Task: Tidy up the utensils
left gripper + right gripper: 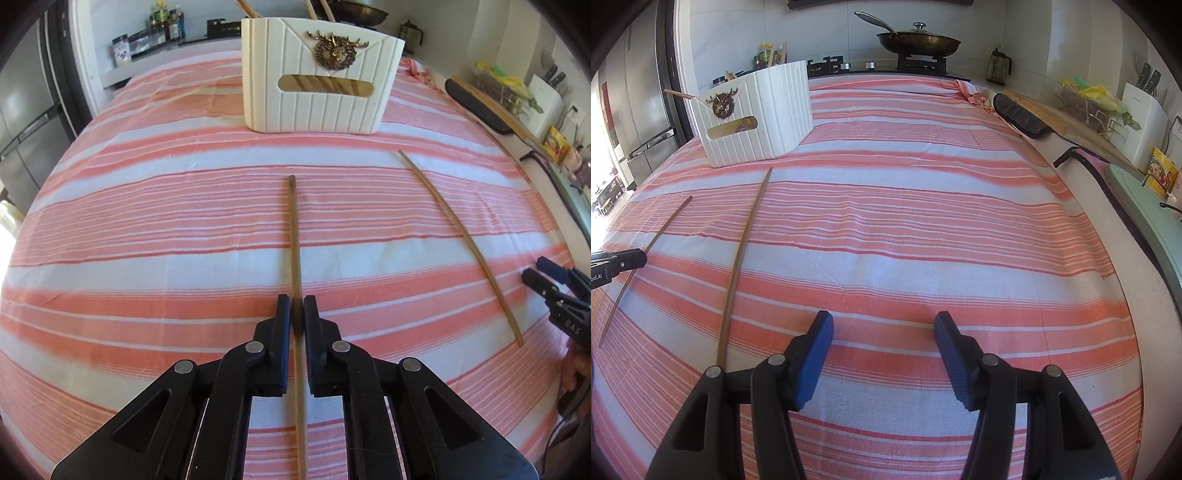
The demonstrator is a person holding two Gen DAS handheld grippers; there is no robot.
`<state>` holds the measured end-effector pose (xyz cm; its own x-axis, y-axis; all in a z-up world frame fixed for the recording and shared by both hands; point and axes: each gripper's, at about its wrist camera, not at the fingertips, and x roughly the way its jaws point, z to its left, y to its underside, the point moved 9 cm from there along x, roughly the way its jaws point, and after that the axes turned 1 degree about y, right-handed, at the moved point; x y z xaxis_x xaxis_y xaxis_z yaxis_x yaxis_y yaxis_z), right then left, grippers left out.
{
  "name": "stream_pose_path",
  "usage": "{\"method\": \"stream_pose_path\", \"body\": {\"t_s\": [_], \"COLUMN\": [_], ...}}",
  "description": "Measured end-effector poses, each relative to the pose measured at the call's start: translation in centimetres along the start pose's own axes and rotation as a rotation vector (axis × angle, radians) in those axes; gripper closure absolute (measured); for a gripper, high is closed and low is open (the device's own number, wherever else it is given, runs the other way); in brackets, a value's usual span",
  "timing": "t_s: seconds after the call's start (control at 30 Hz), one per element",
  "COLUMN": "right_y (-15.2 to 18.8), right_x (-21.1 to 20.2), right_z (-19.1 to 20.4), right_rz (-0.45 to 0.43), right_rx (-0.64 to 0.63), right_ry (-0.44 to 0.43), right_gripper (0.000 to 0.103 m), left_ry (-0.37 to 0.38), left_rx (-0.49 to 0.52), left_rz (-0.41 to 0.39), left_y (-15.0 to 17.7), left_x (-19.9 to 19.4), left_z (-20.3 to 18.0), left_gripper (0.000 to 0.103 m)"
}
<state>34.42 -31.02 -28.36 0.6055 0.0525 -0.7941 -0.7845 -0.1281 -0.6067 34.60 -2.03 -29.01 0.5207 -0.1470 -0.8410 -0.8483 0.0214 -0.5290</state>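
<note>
My left gripper [296,314] sits at the bottom centre of its own view with the jaws drawn nearly together on a dark wooden chopstick [294,236], the blue pads pressing its sides. The stick runs straight up the frame from between the fingers, its far tip ending at mid-frame, short of the white holder [321,96] that stands upright at the top centre on the pink-and-white striped cloth [147,221]. That holder has a gold deer ornament on its front and a slot through which more wooden sticks show; other sticks poke out of its top. A second chopstick [461,240] lies loose on the cloth to the right of the one I grip, slanting from upper left to lower right, well apart from it. My right gripper [882,325] is low in its own view, about half open, with nothing between the fingers, only bare cloth. In that right view the loose chopstick [742,258] lies just left of my left-hand finger, and the holder [757,114] sits in the upper left. A lidded pan [919,40] rests on the stove at the top.
</note>
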Motion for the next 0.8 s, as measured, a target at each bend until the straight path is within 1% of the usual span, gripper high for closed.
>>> {"method": "stream_pose_path", "body": {"t_s": [0.03,0.07,0.1,0.13,0.2,0.27,0.3,0.33,0.37,0.43,0.5,0.6,0.67,0.7,0.77,0.8], "right_y": [0.0,0.0,0.0,0.1,0.0,-0.6,-0.9,-1.3,-1.7,-2.6,-3.5,-5.0,-6.0,-6.5,-7.5,-8.0], "right_x": [0.0,-0.1,-0.2,-0.5,-1.4,-2.8,-3.3,-3.6,-3.7,-3.3,-2.4,-0.2,1.8,2.8,4.8,5.8], "right_z": [0.0,0.0,-0.1,-0.3,-0.8,-1.1,-1.1,-0.8,-0.3,1.6,4.0,7.7,9.5,10.3,11.8,12.5], "right_rz": [0.0,-0.001,-0.001,0.012,0.05,0.071,0.089,0.112,0.134,0.176,0.203,0.23,0.248,0.254,0.259,0.268], "right_rx": [0.001,0.007,0.017,0.023,0.032,0.053,0.068,0.08,0.084,0.06,0.011,-0.089,-0.119,-0.134,-0.171,-0.184], "right_ry": [-0.002,-0.011,-0.031,-0.054,-0.084,-0.126,-0.154,-0.185,-0.214,-0.257,-0.271,-0.281,-0.271,-0.265,-0.244,-0.238], "right_gripper": [0.045,0.045,0.045,0.045,0.045,0.045,0.045,0.045,0.045,0.045,0.045,0.045,0.045,0.045,0.045,0.045], "left_ry": [0.025,0.047,0.063,0.079,0.116,0.144,0.156,0.162,0.159,0.148,0.135,0.082,0.052,0.032,-0.006,-0.012], "left_rx": [-0.002,-0.003,-0.005,-0.005,0.002,0.009,0.018,0.033,0.051,0.083,0.111,0.134,0.135,0.136,0.147,0.149], "left_rz": [0.005,0.01,0.012,0.008,0.004,0.024,0.036,0.051,0.068,0.094,0.118,0.149,0.177,0.184,0.178,0.177], "left_y": [0.0,-0.1,-0.2,-0.4,-1.0,-1.5,-1.7,-1.8,-2.0,-2.4,-2.8,-3.8,-4.3,-4.6,-5.2,-5.5], "left_x": [-0.1,-0.2,-0.5,-1.0,-1.9,-2.2,-2.2,-2.0,-1.6,-0.7,0.4,2.2,3.4,3.8,4.2,4.4], "left_z": [-0.1,-0.2,-0.2,-0.1,0.6,1.3,1.6,1.6,1.5,1.2,0.6,0.4,0.6,0.7,0.9,0.9], "left_gripper": [0.077,0.066,0.044,0.031,0.028,0.026,0.023,0.021,0.021,0.021,0.021,0.021,0.025,0.028,0.033,0.035]}}
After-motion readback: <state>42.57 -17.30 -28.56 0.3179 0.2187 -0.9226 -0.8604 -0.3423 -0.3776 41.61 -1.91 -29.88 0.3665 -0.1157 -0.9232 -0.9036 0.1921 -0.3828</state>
